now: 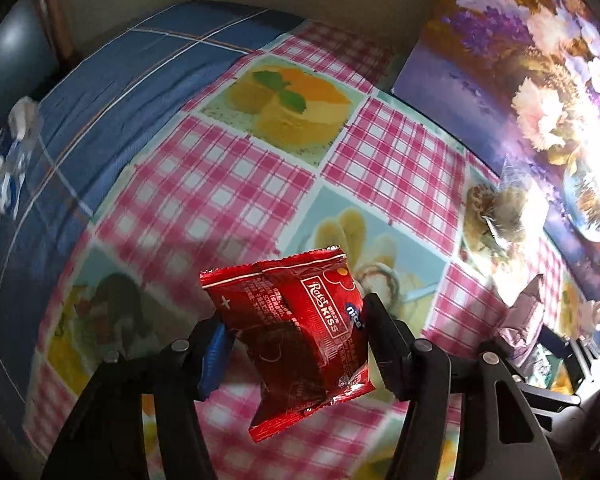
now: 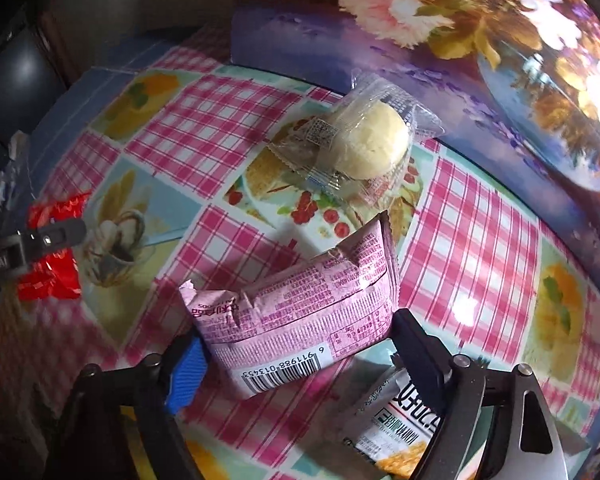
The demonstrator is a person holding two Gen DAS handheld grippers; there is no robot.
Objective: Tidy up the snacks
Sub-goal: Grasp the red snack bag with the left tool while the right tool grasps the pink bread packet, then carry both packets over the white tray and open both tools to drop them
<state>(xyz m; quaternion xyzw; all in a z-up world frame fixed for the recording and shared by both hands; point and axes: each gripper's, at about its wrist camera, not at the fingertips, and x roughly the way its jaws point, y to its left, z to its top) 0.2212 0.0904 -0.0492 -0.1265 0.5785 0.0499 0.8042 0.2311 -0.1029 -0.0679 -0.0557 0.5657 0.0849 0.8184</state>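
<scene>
Two packets are sitting between our grippers at once, and that is where the trouble could come from. We are holding the left gripper (image 1: 294,344) over the pink-checked plastic tablecloth with printed dessert pictures (image 1: 228,184), and its jaws are pinching the shiny red foil snack packet (image 1: 296,336), which is hanging tilted with one corner drooping low. We are gripping it near one edge, so we judge that the slick foil could be sliding out or twisting if we swing it quickly.

Our right gripper (image 2: 296,354) is bracketing the pale pink paper-look snack packet with a barcode (image 2: 300,316), which is lying on the tablecloth. The blue pad is touching one end and the black finger is sitting at the other, but we cannot tell whether they are truly pressing it. If they are only resting there, a lift could be leaving the packet behind or tipping it over.

Under the black finger a white and orange snack packet (image 2: 396,420) is lying partly hidden; we could be catching it by mistake. Beyond, a clear-wrapped round yellow bun (image 2: 364,144) is resting just beside the purple floral box (image 2: 420,60), and glare from the lamp is washing out that side.
</scene>
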